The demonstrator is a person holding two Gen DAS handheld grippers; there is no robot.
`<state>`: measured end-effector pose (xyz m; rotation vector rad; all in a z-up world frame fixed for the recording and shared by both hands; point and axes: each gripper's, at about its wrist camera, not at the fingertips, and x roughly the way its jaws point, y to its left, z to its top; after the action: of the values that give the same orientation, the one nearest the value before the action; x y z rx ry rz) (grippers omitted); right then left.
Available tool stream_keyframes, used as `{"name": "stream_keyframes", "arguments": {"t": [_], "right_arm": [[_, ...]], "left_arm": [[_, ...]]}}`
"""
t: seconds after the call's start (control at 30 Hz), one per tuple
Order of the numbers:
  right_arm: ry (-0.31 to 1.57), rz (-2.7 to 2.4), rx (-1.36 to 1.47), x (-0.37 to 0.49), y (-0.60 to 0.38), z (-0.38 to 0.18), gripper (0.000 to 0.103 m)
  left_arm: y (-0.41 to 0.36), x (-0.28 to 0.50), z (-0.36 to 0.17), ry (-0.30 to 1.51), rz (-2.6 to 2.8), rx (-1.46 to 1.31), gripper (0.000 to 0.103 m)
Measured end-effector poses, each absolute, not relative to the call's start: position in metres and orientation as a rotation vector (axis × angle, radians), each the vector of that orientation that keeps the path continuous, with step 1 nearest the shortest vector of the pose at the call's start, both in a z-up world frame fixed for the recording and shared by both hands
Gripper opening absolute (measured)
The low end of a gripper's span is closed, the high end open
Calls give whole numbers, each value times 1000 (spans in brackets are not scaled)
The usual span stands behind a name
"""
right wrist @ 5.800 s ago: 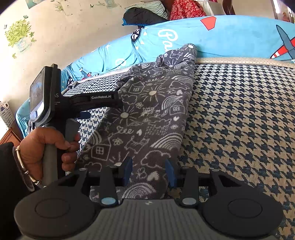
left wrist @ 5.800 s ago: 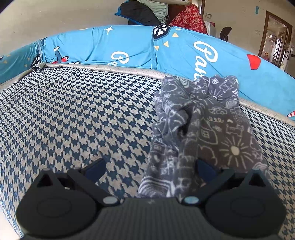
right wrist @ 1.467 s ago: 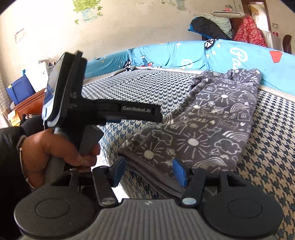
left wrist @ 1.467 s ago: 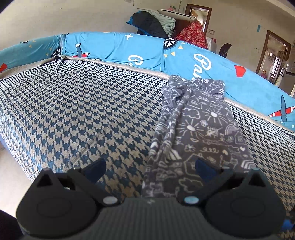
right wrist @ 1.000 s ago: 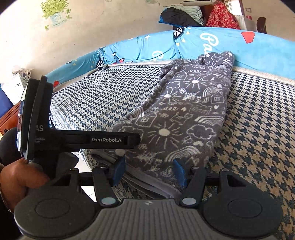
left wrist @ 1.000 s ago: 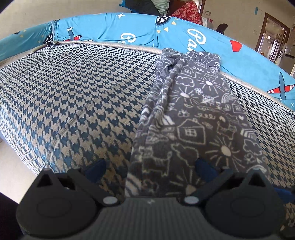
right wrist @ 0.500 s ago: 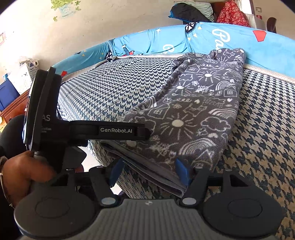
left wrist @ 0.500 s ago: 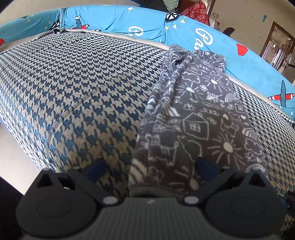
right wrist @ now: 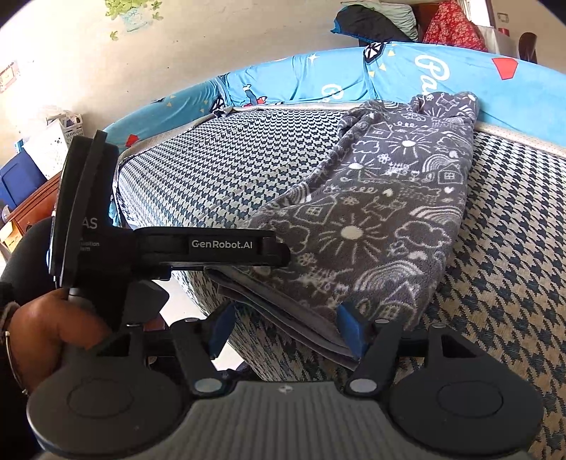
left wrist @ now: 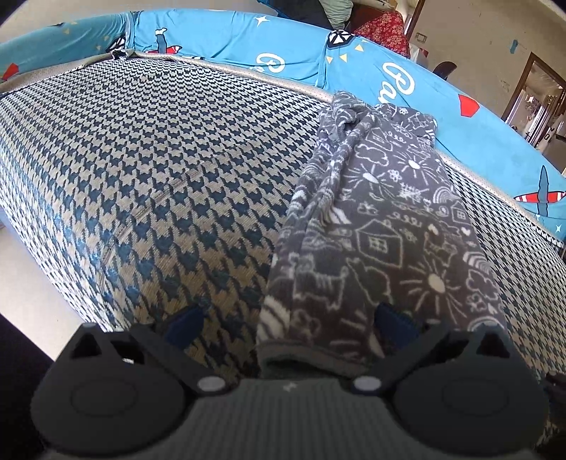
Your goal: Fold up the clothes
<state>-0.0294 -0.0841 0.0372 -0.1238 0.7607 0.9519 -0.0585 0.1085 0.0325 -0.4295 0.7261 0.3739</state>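
Right wrist view: my right gripper (right wrist: 286,327) wide, nr hem of grey garment (right wrist: 382,226) on bed (right wrist: 230,177); left gripper (left wrist: 288,325) wide too.

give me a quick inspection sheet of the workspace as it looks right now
surface: houndstooth mattress, blue printed sheet along its far edge
job's things: grey doodle-print garment lying in a long strip, near end at the mattress edge
clutter: nothing seen on the mattress
grippers: left gripper open over the garment's near end; right gripper open at the same end
cables: nothing seen
surroundings: piled clothes behind the bed, doorway
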Motion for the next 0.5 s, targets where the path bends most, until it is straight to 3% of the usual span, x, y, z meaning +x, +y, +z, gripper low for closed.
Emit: {"name": "stream_keyframes", "arguments": {"t": [0.27, 0.5], "right_arm": [[740, 986, -52, -35, -99, 50, 64], [655, 718, -30, -26, -119, 56, 64]], "left_arm": [[100, -64, 55, 612, 372, -402, 103], [75, -49, 61, 609, 276, -363, 103]]}}
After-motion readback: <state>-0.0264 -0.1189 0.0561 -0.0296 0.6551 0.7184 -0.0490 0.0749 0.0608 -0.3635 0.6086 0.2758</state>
